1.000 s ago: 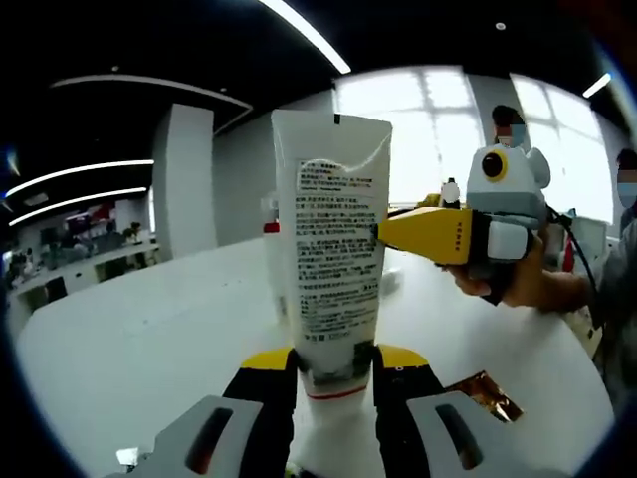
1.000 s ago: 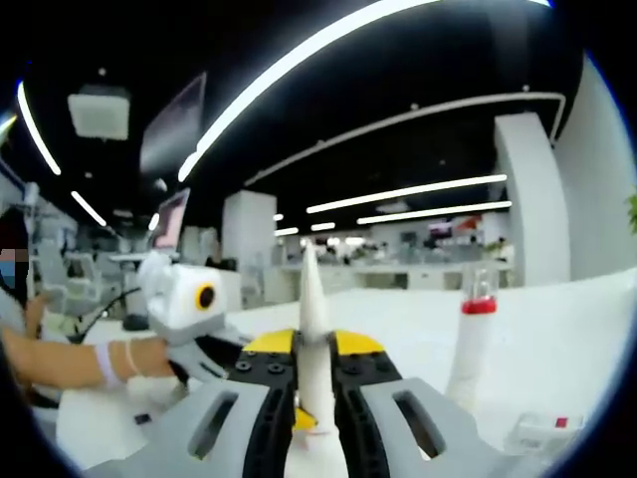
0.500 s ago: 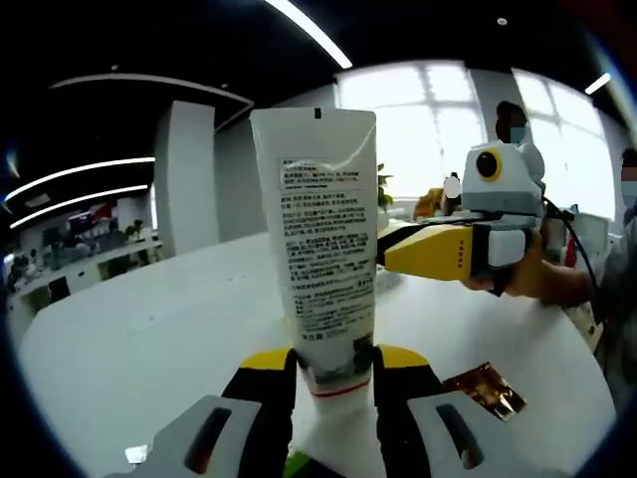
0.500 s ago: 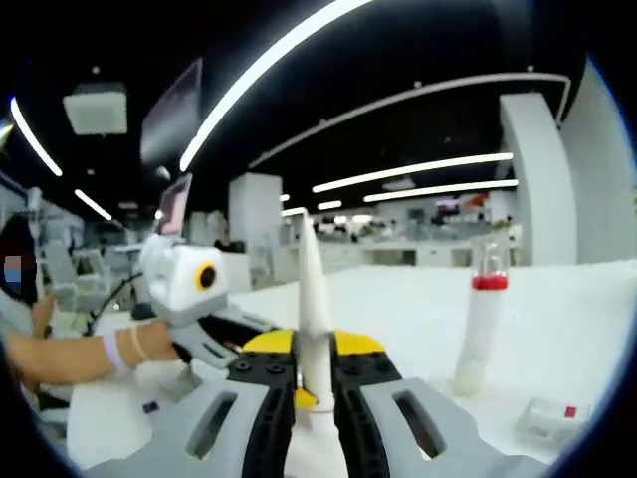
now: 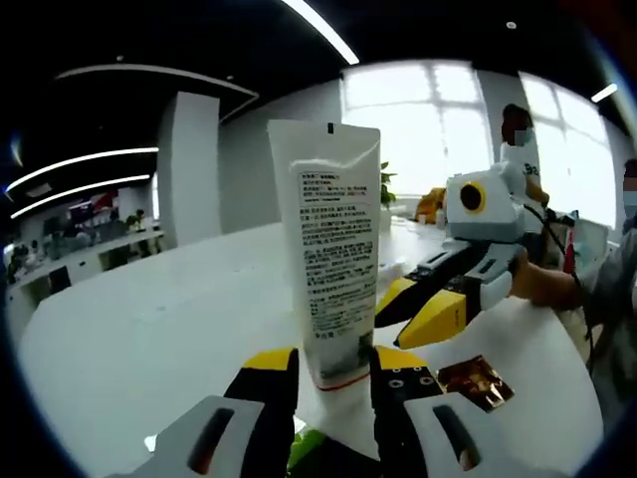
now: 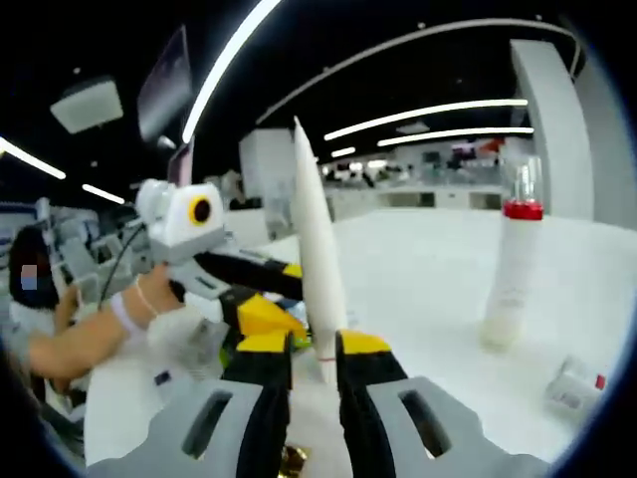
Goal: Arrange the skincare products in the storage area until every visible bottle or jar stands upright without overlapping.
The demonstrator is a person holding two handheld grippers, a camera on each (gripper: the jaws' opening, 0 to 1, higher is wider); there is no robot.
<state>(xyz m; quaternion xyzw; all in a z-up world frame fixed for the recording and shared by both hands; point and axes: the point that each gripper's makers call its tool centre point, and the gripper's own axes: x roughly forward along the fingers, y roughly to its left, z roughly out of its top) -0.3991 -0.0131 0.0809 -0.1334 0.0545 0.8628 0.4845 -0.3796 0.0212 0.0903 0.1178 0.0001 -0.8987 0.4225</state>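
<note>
the white tube stands at frame centre on the table, left gripper clamped at its base. the right gripper sits narrow beside it, grip unclear. the tall tube could topple if let go abruptly; the red-capped bottle stands at right.

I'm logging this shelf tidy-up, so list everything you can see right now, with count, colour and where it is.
tube: one, white with black print, upright on the table, between the left gripper's jaws; edge-on in the right gripper view
bottle: one, white with a red band and clear cap, upright on the table, right of the tube in the right gripper view
small box: one, white with a red mark, lying on the table near the bottle
wrapper: one, shiny brown, flat on the table
table: one, white
left gripper: yellow and black jaws around the tube's base
right gripper: yellow and black, jaws apart, tube between them
hand: one, holding the left gripper
</note>
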